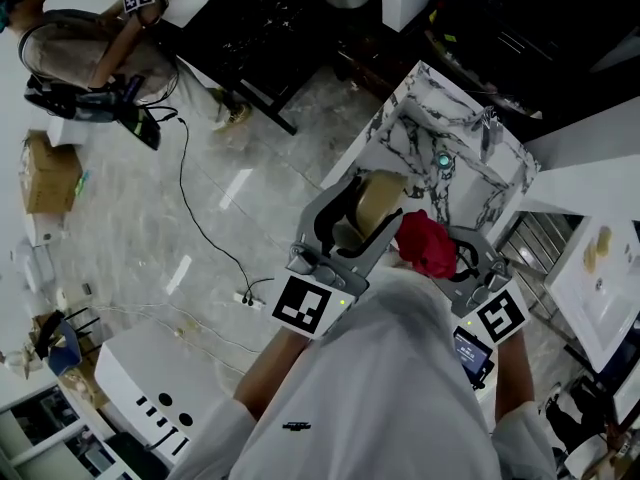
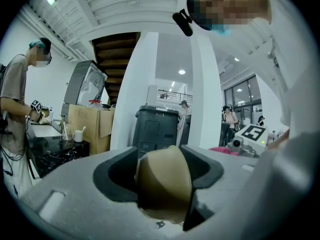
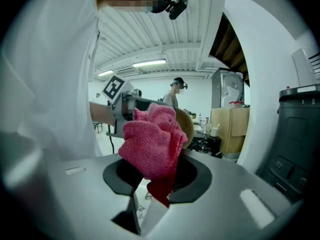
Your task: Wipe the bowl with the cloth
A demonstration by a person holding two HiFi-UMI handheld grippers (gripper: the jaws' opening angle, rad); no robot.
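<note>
A tan bowl (image 1: 375,200) is held up in front of me, clamped by its rim in my left gripper (image 1: 352,230). In the left gripper view the bowl (image 2: 164,183) fills the gap between the dark jaws. A pink-red cloth (image 1: 427,244) is bunched in my right gripper (image 1: 455,258), right beside the bowl. In the right gripper view the cloth (image 3: 152,141) sticks up out of the jaws and covers part of the bowl (image 3: 186,125) behind it; whether cloth and bowl touch is not clear.
Below lies a marble-topped counter with a sink (image 1: 450,148) and a tap (image 1: 487,128). A white rack (image 1: 600,273) stands at the right. Another person (image 1: 85,48) works at a black counter (image 1: 240,18) far left. A cable (image 1: 205,233) runs across the floor.
</note>
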